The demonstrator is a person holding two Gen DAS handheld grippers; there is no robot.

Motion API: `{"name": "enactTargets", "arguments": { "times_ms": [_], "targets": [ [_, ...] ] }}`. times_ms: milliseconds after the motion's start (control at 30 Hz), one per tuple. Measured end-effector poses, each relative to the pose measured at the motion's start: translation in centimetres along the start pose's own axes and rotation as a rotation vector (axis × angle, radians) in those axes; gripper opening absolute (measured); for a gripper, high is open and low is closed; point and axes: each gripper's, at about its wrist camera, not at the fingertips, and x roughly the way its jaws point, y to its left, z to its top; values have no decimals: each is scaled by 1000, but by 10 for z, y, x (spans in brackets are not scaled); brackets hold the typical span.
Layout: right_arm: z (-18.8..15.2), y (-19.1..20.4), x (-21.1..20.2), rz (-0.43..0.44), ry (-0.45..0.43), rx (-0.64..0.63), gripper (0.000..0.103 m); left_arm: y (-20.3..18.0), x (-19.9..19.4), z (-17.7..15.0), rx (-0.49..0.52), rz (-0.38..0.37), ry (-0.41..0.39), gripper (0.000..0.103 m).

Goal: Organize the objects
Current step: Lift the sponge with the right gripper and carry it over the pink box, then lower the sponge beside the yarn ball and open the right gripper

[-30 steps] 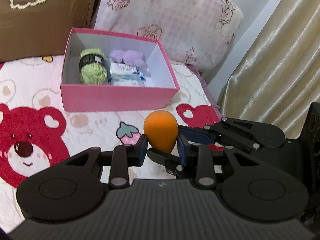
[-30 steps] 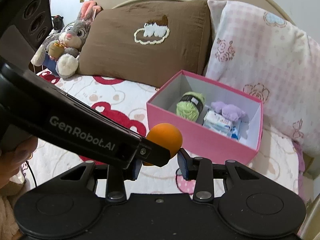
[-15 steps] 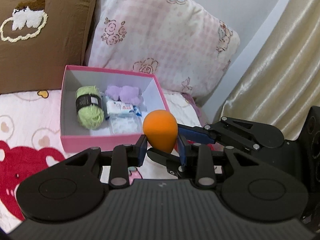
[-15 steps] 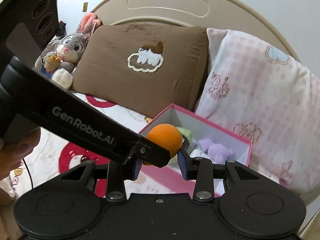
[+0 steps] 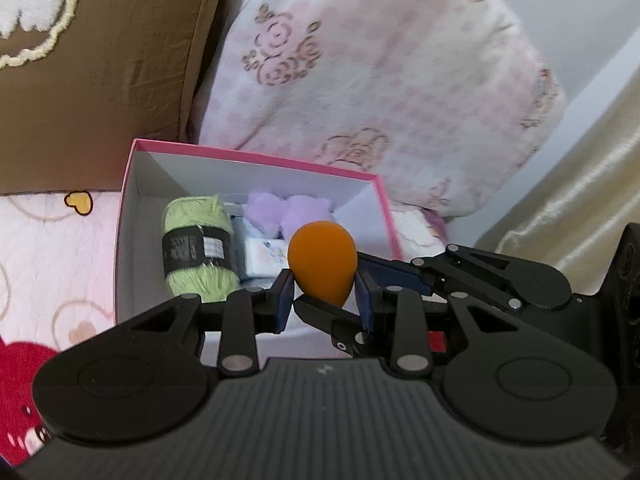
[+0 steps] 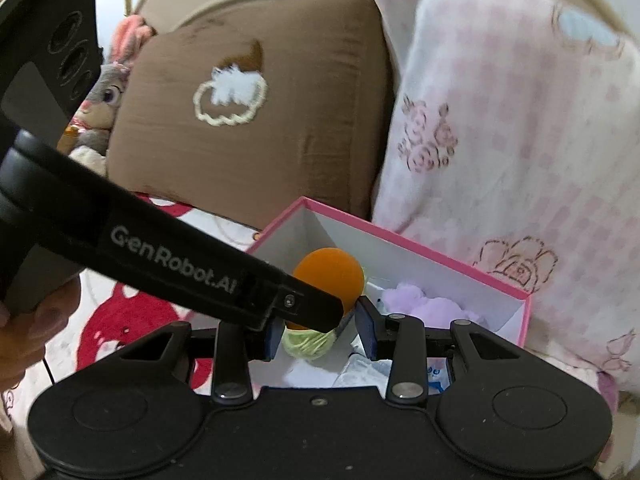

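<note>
An orange egg-shaped sponge [image 5: 322,264] [image 6: 328,276] hangs over the open pink box [image 5: 256,156] [image 6: 400,236]. My left gripper [image 5: 325,296] is shut on its narrow lower end. My right gripper [image 6: 320,320] reaches in crosswise from the right and is shut on the same sponge, its left pad hidden behind the left gripper's finger [image 6: 308,308]. Inside the box lie a green yarn ball [image 5: 196,248] [image 6: 308,344], a purple plush [image 5: 280,212] [image 6: 424,300] and a tissue pack [image 5: 264,256] [image 6: 368,368].
The box sits on a bear-print bedspread [image 5: 48,240], against a brown pillow [image 6: 248,128] and a pink floral pillow [image 5: 380,92]. A gold curtain [image 5: 580,200] hangs at the right. A bunny plush [image 6: 100,108] sits at the far left. A hand [image 6: 36,320] holds the left gripper.
Both grippers have carried the orange sponge together across the bedspread toward the pillows; it now hangs over the box's inside instead of in front of its near wall.
</note>
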Motion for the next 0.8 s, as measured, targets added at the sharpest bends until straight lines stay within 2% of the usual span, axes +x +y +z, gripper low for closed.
{"name": "enactTargets", "arguments": {
  "times_ms": [167, 300, 567, 800],
  "targets": [
    [3, -26, 42, 30, 49, 80, 43, 20, 38, 16, -40, 16, 26, 31],
    [5, -41, 70, 50, 82, 118, 43, 30, 63, 26, -35, 37, 39, 30],
    [5, -46, 109, 43, 132, 94, 43, 58, 92, 34, -70, 15, 75, 30],
    [6, -48, 127, 27, 146, 71, 43, 70, 108, 40, -101, 16, 73, 31]
  ]
}}
